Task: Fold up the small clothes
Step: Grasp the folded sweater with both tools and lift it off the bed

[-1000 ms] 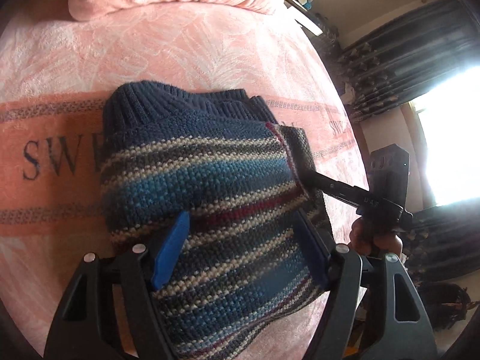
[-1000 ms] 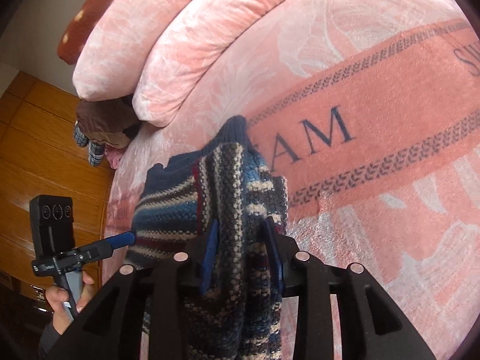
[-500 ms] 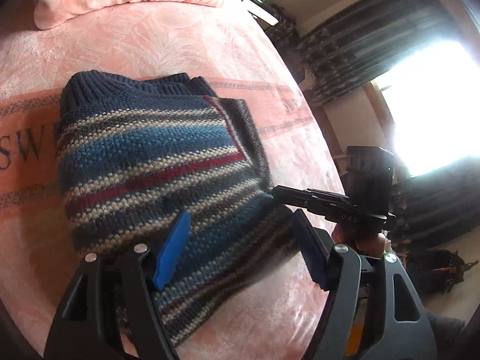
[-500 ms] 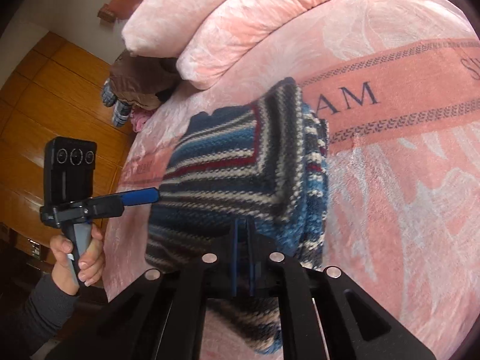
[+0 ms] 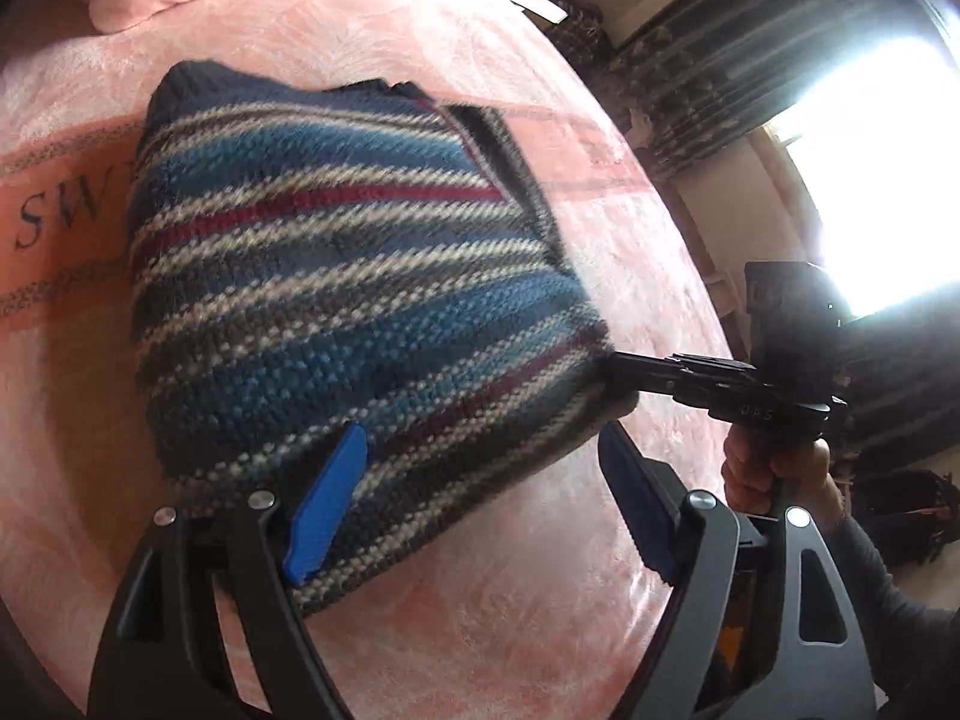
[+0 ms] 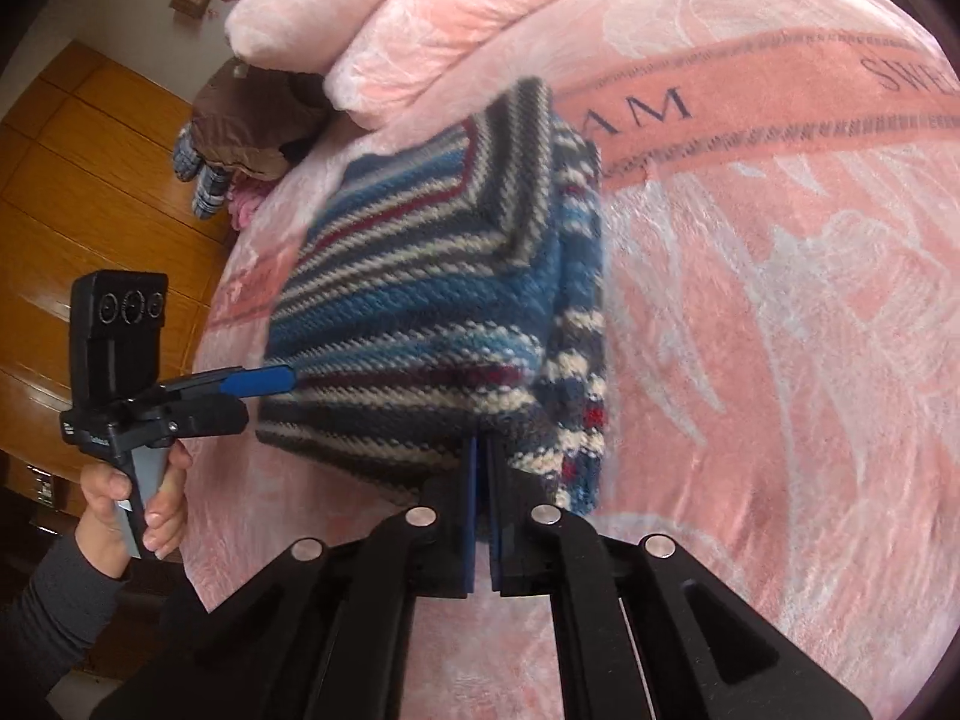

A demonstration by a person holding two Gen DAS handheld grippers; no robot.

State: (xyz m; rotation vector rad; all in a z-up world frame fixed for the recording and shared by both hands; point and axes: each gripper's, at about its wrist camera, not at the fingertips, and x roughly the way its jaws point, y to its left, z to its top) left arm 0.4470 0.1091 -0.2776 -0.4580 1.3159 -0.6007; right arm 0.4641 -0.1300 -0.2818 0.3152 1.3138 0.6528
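A folded knit sweater (image 5: 336, 276) with blue, grey, white and dark red stripes lies on the pink blanket (image 5: 480, 612). My left gripper (image 5: 480, 438) is open, and the sweater's near edge lies between its blue fingers (image 5: 324, 504). In the right wrist view the sweater (image 6: 432, 312) fills the middle. My right gripper (image 6: 483, 456) is shut on the sweater's near edge, which is raised a little off the bed. From the left wrist view, the right gripper (image 5: 618, 366) pinches the sweater's right corner. The left gripper (image 6: 264, 381) shows at the sweater's left edge.
Pink pillows (image 6: 480, 18) lie along the head of the bed. A brown garment and checked cloth (image 6: 240, 126) are piled at the far corner, beside wooden panels (image 6: 90, 192). Dark curtains (image 5: 690, 90) and a bright window stand past the bed's right edge.
My right gripper has shut on the sweater's edge. The upright fold has dropped flat. The left gripper stayed open and has shifted back along the sweater's near edge.
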